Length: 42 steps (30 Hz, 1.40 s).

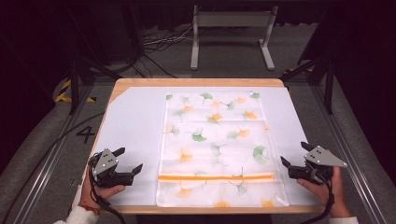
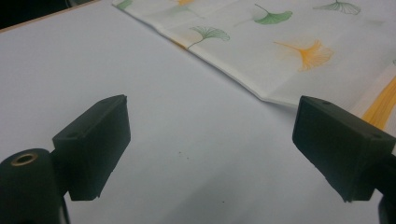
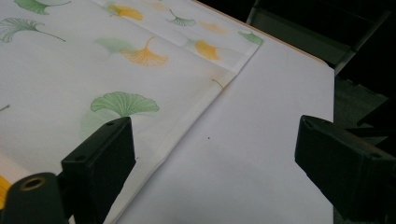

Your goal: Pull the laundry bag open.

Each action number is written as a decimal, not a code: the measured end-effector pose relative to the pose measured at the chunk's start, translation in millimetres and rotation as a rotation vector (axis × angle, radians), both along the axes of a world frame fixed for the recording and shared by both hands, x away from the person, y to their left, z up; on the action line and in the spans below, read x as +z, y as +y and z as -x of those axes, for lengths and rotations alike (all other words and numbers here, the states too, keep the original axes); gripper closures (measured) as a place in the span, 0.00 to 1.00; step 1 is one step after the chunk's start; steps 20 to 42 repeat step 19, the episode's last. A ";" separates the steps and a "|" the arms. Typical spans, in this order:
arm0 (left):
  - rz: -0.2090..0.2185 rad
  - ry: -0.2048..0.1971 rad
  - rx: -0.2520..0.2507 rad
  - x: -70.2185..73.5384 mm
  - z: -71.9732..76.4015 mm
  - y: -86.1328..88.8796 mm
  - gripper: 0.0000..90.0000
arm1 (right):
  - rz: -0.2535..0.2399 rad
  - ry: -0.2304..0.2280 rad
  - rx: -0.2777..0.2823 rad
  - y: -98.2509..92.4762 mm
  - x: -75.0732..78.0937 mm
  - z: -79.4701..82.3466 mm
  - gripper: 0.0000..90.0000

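bright, even light on the table (image 1: pixel 130 121) — dark surroundings, perhaps slightly soft focus.

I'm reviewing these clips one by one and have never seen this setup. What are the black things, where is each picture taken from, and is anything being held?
There is no robot arm here. A person holds a two-jaw tool in each hand: the left hand-held gripper and the right hand-held gripper.

The high view looks forward and down on the table from the person's side. The other two pictures come from cameras riding on the tools, looking along their own black jaws: the left hand-held gripper and the right hand-held gripper.

On the table lies a white sheet, and on it, flat, a white cloth printed with green and orange leaves and an orange stripe near the person.

Nothing is held. Both pairs of jaws stand wide open, one at each side of the cloth.
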<state>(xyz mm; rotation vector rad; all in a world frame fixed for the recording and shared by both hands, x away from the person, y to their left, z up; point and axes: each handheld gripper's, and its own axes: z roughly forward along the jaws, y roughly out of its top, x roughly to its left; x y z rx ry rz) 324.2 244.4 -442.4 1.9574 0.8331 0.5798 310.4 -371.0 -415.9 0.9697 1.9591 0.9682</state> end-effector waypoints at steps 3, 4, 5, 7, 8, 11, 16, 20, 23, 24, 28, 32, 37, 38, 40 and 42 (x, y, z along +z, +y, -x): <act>0.001 0.004 0.003 -0.6 -0.5 -0.7 0.13 | 0.002 0.000 0.000 0.2 -0.2 -0.3 0.14; 0.000 0.006 -0.001 -0.7 -1.1 -1.0 0.13 | 0.000 0.002 0.003 0.0 -0.5 -0.6 0.14; 0.000 0.005 0.001 -0.5 -1.3 -1.1 0.13 | 0.003 0.002 0.003 0.0 -0.6 -0.8 0.14; 0.001 0.005 0.001 -0.3 -1.7 -1.3 0.13 | 0.002 0.004 0.002 -0.2 -0.8 -0.9 0.14; -0.001 0.006 0.004 -0.3 -1.7 -1.8 0.13 | 0.002 0.003 0.002 -0.2 -0.7 -0.9 0.14; -0.004 0.009 0.003 -0.1 -2.1 -2.7 0.13 | 0.002 0.007 0.005 -0.2 -1.1 -0.9 0.14; -0.010 0.013 -0.003 -0.7 -2.5 -6.1 0.13 | 0.000 0.009 0.002 -0.6 -1.3 -0.6 0.14; -0.009 0.014 -0.003 -1.0 -3.5 -7.2 0.13 | -0.001 0.006 0.006 -0.1 -1.0 -0.4 0.14; -0.009 0.014 -0.003 -1.0 -3.5 -7.2 0.13 | -0.001 0.006 0.006 -0.1 -1.0 -0.4 0.14; -0.009 0.014 -0.003 -1.0 -3.5 -7.2 0.13 | -0.001 0.006 0.006 -0.1 -1.0 -0.4 0.14; -0.009 0.014 -0.003 -1.0 -3.5 -7.2 0.13 | -0.001 0.006 0.006 -0.1 -1.0 -0.4 0.14; -0.009 0.014 -0.003 -1.0 -3.5 -7.2 0.13 | -0.001 0.006 0.006 -0.1 -1.0 -0.4 0.14; -0.009 0.014 -0.003 -1.0 -3.5 -7.2 0.13 | -0.001 0.006 0.006 -0.1 -1.0 -0.4 0.14; -0.009 0.014 -0.003 -1.0 -3.5 -7.2 0.13 | -0.001 0.006 0.006 -0.1 -1.0 -0.4 0.14; -0.009 0.014 -0.003 -1.0 -3.5 -7.2 0.13 | -0.001 0.006 0.006 -0.1 -1.0 -0.4 0.14; -0.009 0.014 -0.003 -1.0 -3.5 -7.2 0.13 | -0.001 0.006 0.006 -0.1 -1.0 -0.4 0.14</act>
